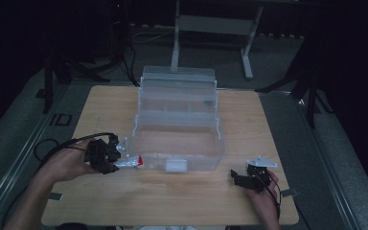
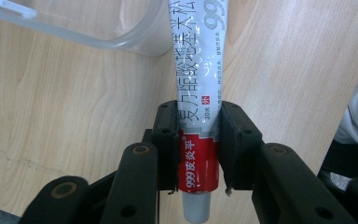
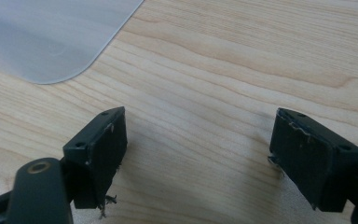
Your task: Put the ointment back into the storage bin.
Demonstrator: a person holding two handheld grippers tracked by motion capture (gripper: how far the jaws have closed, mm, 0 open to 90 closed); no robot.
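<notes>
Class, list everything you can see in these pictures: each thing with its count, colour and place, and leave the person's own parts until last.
Table: one, light wood, centre of the high view.
Storage box: one, clear plastic, tiers open, middle of the table.
Ointment tube: one, white and red with a white cap, clamped in the left tongs beside the box's front left corner.
Desk frame: one, grey, on the floor behind the table.
Left tongs: one, black, shut on the tube.
Right tongs: one, black, open above bare wood.
Hands: two, one holding each tongs.
</notes>
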